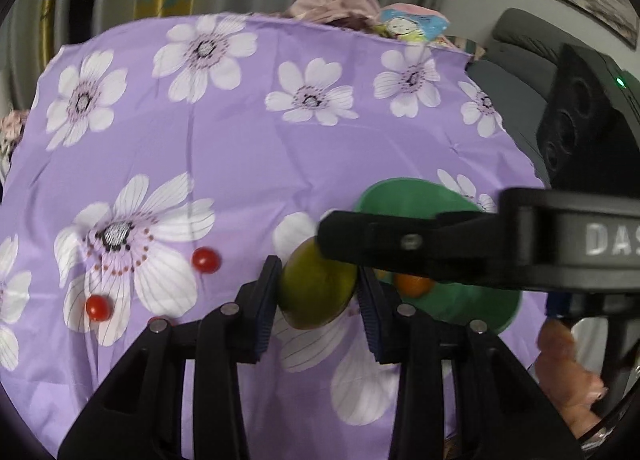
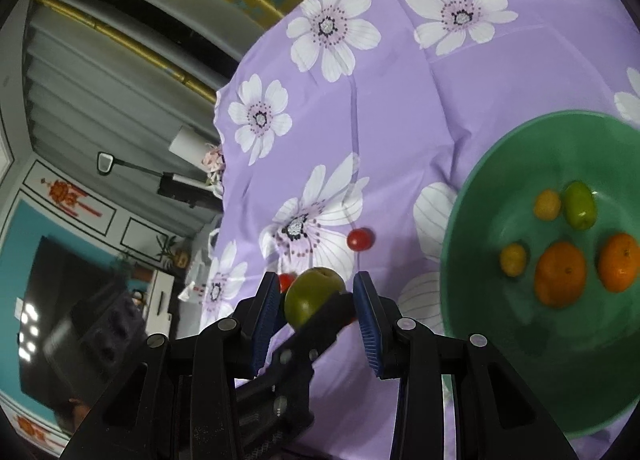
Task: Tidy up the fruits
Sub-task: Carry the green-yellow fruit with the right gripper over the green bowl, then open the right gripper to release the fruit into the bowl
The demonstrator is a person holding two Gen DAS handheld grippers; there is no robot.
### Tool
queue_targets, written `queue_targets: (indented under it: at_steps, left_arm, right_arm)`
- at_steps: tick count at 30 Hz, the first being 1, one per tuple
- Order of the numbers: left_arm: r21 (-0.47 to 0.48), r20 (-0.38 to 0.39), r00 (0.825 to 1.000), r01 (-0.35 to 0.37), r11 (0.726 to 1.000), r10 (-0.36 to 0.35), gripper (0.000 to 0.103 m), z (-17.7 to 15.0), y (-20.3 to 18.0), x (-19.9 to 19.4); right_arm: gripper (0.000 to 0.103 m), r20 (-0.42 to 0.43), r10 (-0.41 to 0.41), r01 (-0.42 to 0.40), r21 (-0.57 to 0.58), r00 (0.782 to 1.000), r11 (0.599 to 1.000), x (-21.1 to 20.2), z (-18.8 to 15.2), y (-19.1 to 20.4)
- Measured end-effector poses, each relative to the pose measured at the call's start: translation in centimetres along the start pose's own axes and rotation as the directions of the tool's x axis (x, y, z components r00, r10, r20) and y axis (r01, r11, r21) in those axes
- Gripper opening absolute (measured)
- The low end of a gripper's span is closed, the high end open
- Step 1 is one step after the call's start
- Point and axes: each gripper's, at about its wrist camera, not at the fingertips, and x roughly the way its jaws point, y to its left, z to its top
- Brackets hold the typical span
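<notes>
The right gripper (image 1: 340, 238) hides most of the green bowl (image 1: 400, 196) and an orange (image 1: 414, 286).

The left claw (image 1: 318, 274) is seen closed on a green fruit (image 1: 316, 300), both blue pads (image 1: 266, 300) pressed against its sides, and is pointed downward toward the tabletop. The right claw (image 2: 316, 280) is held just above and beside the green fruit with its jaws partly apart; no pad of it is seen pressing on the fruit. One black finger of the right claw is laid across the top of the fruit. A hand (image 1: 568, 372) is wrapped round the right claw's handle, to the right of the fruit.
</notes>
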Motion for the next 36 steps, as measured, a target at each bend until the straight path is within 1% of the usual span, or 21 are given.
queue_targets:
  at_steps: [3,7,11,18,23,28,36]
  left_arm:
    - [0.031,0.017,1.0,0.011,0.999,-0.011,0.037,0.4,-1.5,-0.1]
    - [0.042,0.027,0.999,0.041,0.998,-0.042,0.037,1.1,-3.2,0.2]
    - [0.065,0.037,0.996,0.077,0.995,-0.079,0.037,1.6,-5.3,0.8]
    - [0.095,0.003,0.993,0.118,0.988,-0.118,0.037,2.2,-8.8,2.7]
    - [0.072,-0.045,0.987,0.16,0.984,-0.157,0.037,1.9,-10.0,4.4]
    - [0.06,-0.089,0.981,0.176,0.983,-0.17,0.037,1.7,-10.7,6.0]
    - [0.016,-0.156,0.97,0.19,0.982,-0.185,0.037,1.3,-10.4,8.1]
  right_arm:
    - [0.039,0.018,-0.01,0.009,0.015,1.0,1.0,-0.9,0.2,-0.6]
    - [0.041,0.048,0.011,-0.013,0.05,0.999,0.999,-2.7,0.6,-2.1]
    - [0.041,0.099,-0.023,0.018,0.051,0.995,0.999,-4.8,0.6,-3.0]
    - [0.041,0.145,-0.064,0.049,0.103,0.987,0.994,-7.3,0.6,-5.7]
    - [0.041,0.136,-0.12,0.102,0.134,0.983,0.986,-7.8,0.6,-7.3]
    - [0.041,0.111,-0.19,0.171,0.161,0.975,0.972,-7.6,0.6,-8.3]
    - [0.042,0.062,-0.225,0.209,0.2,0.972,0.957,-6.7,0.7,-9.9]
